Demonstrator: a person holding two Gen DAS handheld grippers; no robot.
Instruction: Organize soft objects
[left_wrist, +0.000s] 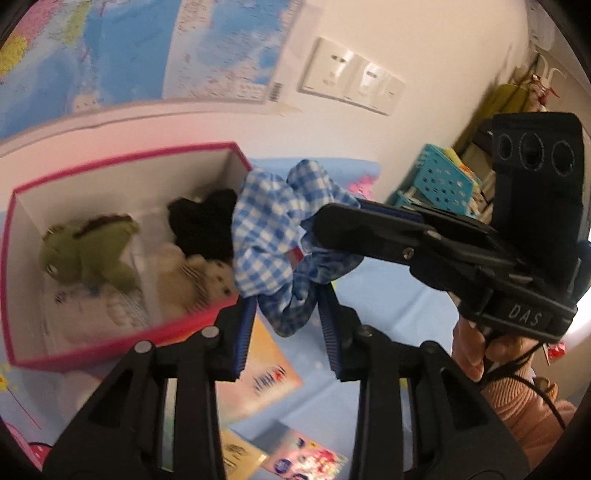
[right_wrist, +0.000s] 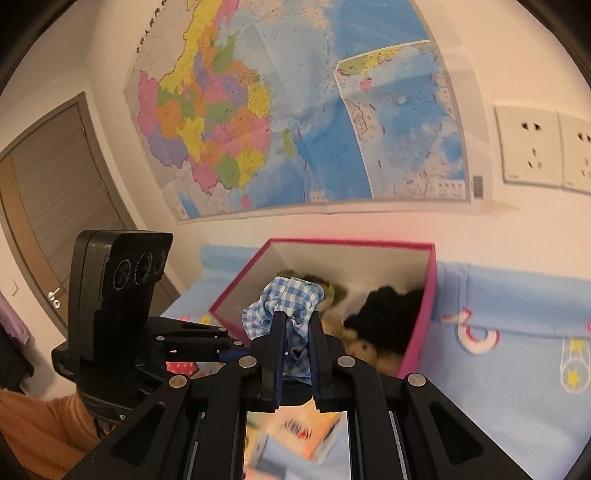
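Pale blue bedsheet with cartoon prints runs up to a white wall bearing a large coloured map. Seen from the left wrist, at nine o'clock stands an open pink-edged cardboard box holding a green plush frog, a beige plush toy and a black knitted piece. At centre, just beside the box's right rim, a blue-and-white checked fabric scrunchie is pinched by both grippers: the left gripper narrow around its lower folds, the right gripper entering from three o'clock, clamped tight. Open sheet lies at four o'clock.
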